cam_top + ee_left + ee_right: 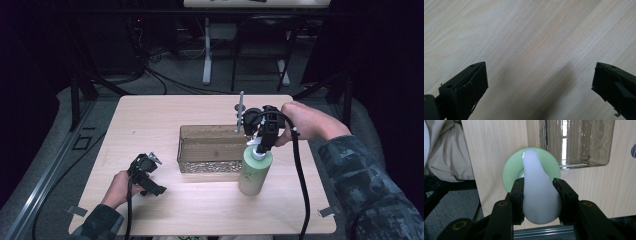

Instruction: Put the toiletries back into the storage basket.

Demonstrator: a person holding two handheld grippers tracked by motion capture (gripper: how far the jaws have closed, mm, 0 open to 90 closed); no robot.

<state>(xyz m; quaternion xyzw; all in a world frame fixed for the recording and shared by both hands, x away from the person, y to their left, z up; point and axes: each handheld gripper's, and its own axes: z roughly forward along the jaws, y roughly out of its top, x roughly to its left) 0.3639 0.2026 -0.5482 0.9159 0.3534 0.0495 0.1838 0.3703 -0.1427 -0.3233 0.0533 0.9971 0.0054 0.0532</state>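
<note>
Pump bottle gripped, not yet in the bin

The right gripper (262, 145) clenches the white pump head (539, 195) of the green bottle (255, 172), standing on the counter (150, 115) just right of the clear bin (210, 165); the left gripper (148, 176) rests released, near left.

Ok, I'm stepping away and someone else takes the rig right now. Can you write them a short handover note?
Right hand-held gripper: shut on the white pump head of the green bottle, gripping from above.
Left hand-held gripper: open, holding nothing, low over bare table at the front left.
Things: the bottle is upright on the table, just off the front right corner of the clear bin; whether it touches the bin cannot be told.
Done: pump head gripped.
Left: probably lifting the bottle into the bin; the bin looks to have nothing in it yet.
</note>
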